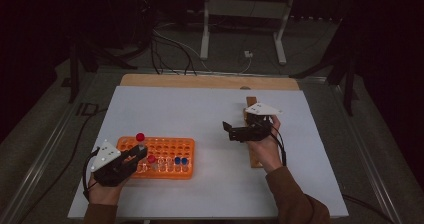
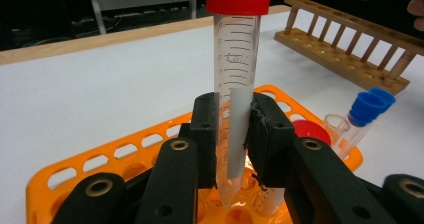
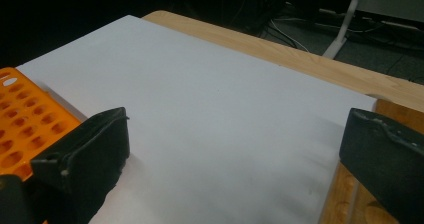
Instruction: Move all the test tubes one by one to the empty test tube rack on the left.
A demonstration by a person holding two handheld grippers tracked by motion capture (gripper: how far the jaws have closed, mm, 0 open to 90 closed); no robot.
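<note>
Nearest, the left gripper [image 2: 234, 149] is clenched on a red-capped tube [image 2: 235, 84], held upright just above the orange rack [image 2: 75, 169]; it is best kept vertical and clear of neighbouring caps. Beyond, the right gripper [image 1: 235, 130] is released, empty. The left gripper view adds tube gradations and the wooden rack's [image 2: 345, 49] pegs; the high view places both hands.

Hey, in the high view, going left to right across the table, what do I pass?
Left gripper holding the red-capped tube → orange rack → blue-capped tubes → right gripper → wooden rack.
</note>
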